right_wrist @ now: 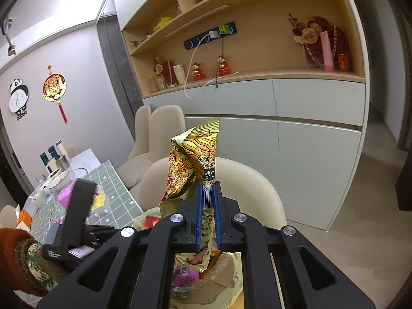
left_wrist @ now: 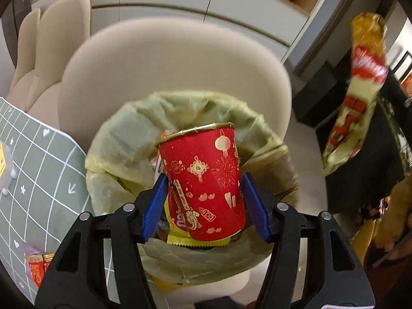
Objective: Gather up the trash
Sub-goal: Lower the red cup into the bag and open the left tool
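The left hand-held gripper (left_wrist: pixel 203 203) points forward and down, its blue-padded fingers (left_wrist: pixel 154 206) spread apart, one on each side of the red paper cup (left_wrist: pixel 206 182); whether the pads press the cup cannot be told. The right hand-held gripper (right_wrist: pixel 208 206) is tilted upward, its two blue fingers (right_wrist: pixel 199 213) nearly together, pinching the noodle wrapper (right_wrist: pixel 193 159) between them.

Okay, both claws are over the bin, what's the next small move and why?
Probably draw the left claw back: its jaws stand apart from the cup, which already sits in the bin. The right claw holds a wrapper that needs that space.
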A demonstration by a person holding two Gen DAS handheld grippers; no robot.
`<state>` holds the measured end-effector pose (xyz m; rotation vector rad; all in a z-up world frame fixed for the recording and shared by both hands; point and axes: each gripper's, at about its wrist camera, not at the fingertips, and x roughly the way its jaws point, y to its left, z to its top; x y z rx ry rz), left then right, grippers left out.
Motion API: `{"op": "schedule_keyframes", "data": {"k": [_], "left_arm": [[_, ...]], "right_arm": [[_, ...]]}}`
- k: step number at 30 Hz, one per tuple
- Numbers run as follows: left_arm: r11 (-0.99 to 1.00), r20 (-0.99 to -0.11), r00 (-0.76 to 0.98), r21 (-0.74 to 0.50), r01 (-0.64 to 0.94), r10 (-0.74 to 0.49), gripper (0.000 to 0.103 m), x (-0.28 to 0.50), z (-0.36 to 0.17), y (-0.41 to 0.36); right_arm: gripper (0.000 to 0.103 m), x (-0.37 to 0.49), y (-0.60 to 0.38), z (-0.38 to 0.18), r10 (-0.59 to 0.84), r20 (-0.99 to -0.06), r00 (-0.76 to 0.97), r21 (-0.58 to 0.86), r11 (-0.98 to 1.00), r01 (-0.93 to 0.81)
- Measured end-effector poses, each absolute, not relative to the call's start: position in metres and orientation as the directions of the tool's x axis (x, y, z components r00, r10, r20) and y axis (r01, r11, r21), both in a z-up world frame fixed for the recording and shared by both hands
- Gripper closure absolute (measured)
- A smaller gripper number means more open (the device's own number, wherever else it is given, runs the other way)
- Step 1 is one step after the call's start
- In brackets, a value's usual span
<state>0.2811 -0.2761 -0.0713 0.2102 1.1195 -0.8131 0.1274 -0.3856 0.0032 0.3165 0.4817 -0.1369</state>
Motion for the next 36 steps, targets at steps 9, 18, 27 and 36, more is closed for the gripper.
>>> {"op": "schedule_keyframes", "data": {"k": [9,18,27,36], "left_arm": [[0.677,-0.907,0.075,-0.252,0.691,-0.414,0.049,0.277,-0.097,-0.296],[0.705,-0.841,0.164,-0.307,0.640,-0.515,0.044,0.274,-0.080,-0.274],[0.710,-0.766,0.266,-0.326,0.625,-0.586,0.040,0.255,-0.050,-0.241],[0.781,-0.717,0.398,-0.332,0.529,-0.573,0.040,0.270,-0.012,-0.177]], "right_arm": [[0.093,0.130,-0.402,-0.007,-0.071,-0.491,0.869,0.284,0.929,0.236],[0.093,0.138,-0.405,-0.012,-0.067,-0.510,0.858,0.282,0.929,0.241],[0.093,0.161,-0.388,-0.016,-0.017,-0.523,0.852,0.290,0.937,0.197],[0.093,0.186,-0.349,-0.028,0.049,-0.542,0.839,0.256,0.960,0.110]]}}
